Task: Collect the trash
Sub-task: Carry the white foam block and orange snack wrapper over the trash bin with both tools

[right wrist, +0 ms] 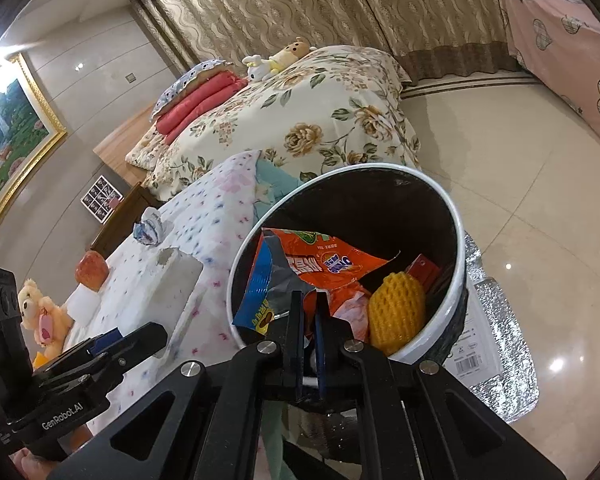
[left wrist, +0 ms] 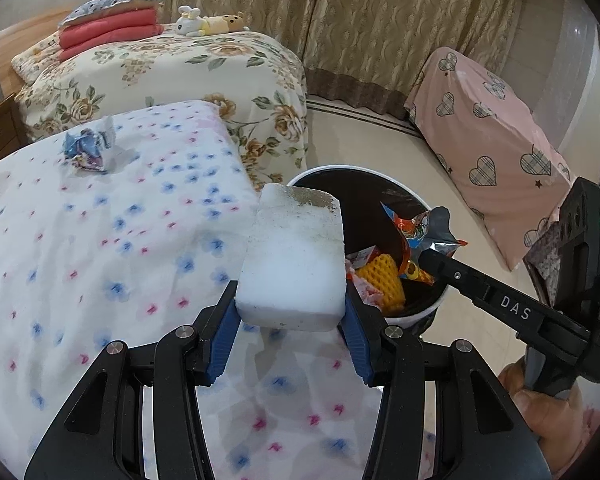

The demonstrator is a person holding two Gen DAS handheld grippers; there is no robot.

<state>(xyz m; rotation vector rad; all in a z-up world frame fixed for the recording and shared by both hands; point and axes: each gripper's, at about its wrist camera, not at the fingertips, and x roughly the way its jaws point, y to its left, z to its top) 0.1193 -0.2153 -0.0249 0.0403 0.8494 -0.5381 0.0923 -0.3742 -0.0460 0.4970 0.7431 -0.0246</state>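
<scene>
Left gripper (left wrist: 291,312) clamps a light, squashy foam block (left wrist: 294,256) at centre frame; right gripper (right wrist: 310,344) pinches the bin (right wrist: 458,240) rim.

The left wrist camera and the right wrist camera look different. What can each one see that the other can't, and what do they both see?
Only the left wrist view shows the left hand-held gripper squeezing the white foam block head-on. Only the right wrist view shows the framed painting, teddy bear and the right hand-held gripper clamped on the bin's rim. Both show the trash bin, yellow foam net, crumpled wrapper and floral bed.
</scene>
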